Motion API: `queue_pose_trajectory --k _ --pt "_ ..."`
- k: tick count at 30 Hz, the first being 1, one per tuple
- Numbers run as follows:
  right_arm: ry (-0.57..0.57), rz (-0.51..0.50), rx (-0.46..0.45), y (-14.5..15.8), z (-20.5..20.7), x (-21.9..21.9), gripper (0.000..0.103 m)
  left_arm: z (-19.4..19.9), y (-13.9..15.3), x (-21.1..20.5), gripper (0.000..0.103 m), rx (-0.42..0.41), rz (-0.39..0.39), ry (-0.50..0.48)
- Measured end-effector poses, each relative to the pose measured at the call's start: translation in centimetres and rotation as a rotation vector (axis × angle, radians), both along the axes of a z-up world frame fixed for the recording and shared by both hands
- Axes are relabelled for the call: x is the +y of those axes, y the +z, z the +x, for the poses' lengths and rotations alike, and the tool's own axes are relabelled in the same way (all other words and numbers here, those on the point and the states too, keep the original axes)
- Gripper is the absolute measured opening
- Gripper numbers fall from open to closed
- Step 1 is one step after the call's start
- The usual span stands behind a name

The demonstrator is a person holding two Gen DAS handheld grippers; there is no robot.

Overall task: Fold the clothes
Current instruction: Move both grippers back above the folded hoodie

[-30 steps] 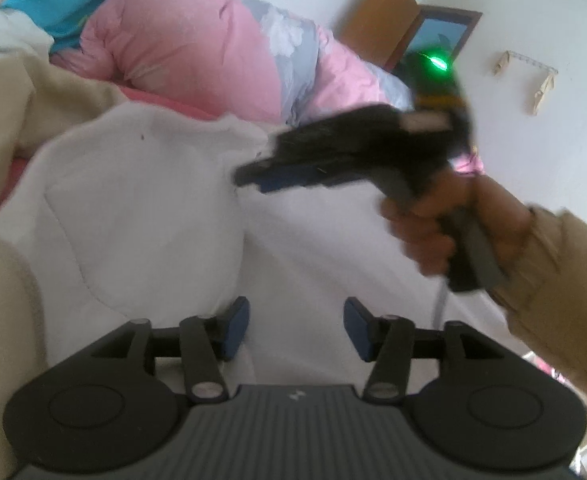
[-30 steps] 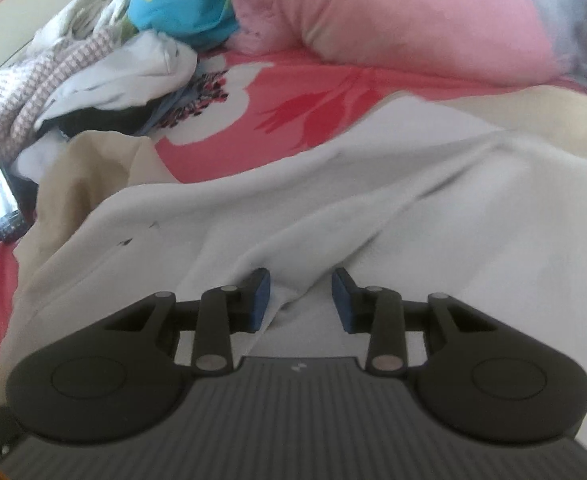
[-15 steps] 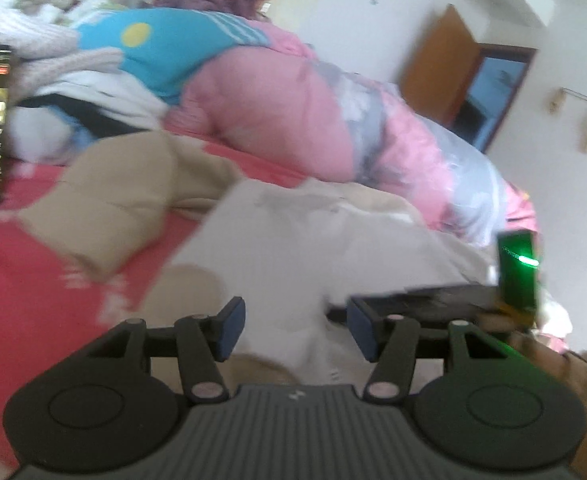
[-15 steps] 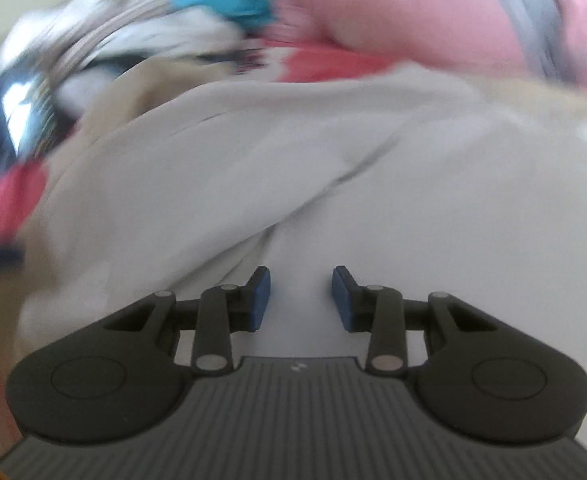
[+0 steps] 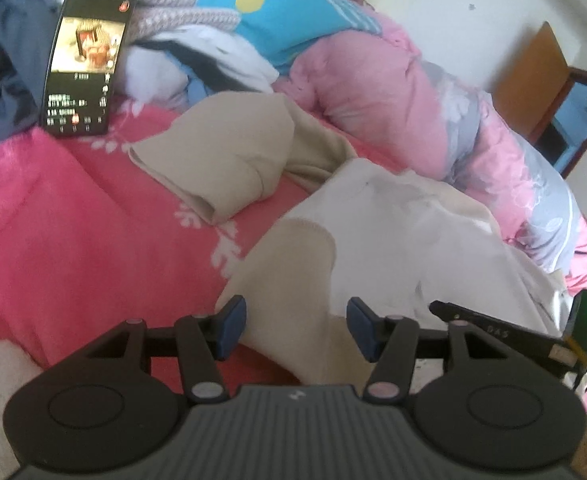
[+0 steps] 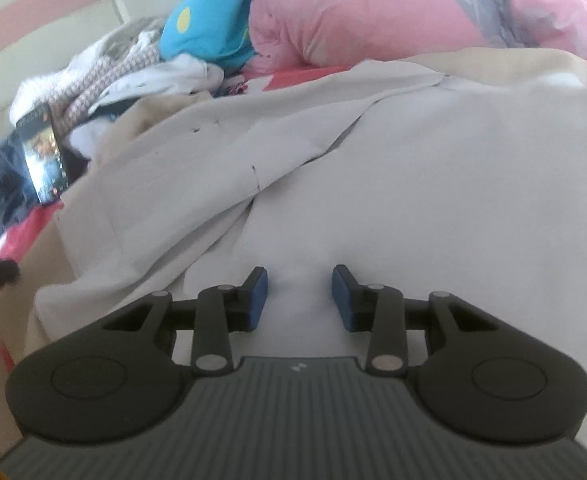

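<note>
A white garment (image 6: pixel 433 184) of smooth, matt woven cloth lay creased on a fuzzy pink fleece blanket (image 5: pixel 73 232). Beside it was a beige garment (image 5: pixel 221 160) of soft matt knit. The quilt (image 5: pixel 373 92) looked puffy, with a slight sheen. A phone (image 5: pixel 87 56) had a glossy glass screen. Both grippers were matt black plastic with blue rubbery pads (image 6: pixel 258 298).

- Bed w/ a pink blanket (image 5: pixel 73 216) that has white flowers on it.
- Big puffy pink & grey quilt (image 5: pixel 393 92) heaped along the far side of the bed.
- White wall (image 5: pixel 473 20) behind.
- Brown wood door (image 5: pixel 529 76) at right, open, blue inside the doorway.
- Soft daylight, no lamp seen.
</note>
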State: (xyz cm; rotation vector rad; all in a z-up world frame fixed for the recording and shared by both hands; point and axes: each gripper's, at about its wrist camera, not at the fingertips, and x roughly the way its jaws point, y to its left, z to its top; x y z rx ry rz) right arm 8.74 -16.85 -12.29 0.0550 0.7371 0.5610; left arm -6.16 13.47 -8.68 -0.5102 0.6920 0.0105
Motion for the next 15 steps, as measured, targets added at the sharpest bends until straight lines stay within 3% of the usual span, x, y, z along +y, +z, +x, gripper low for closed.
queue_pose_trajectory --k 7,15 --pt "-0.004 0.004 -0.020 -0.3 -0.5 0.3 0.036 -0.8 -0.6 1.2 0.056 0.026 -0.112 0.048" --pt "-0.007 0.013 -0.023 -0.3 -0.6 0.2 0.036 -1.5 -1.1 2.3 0.057 0.043 -0.142 0.095"
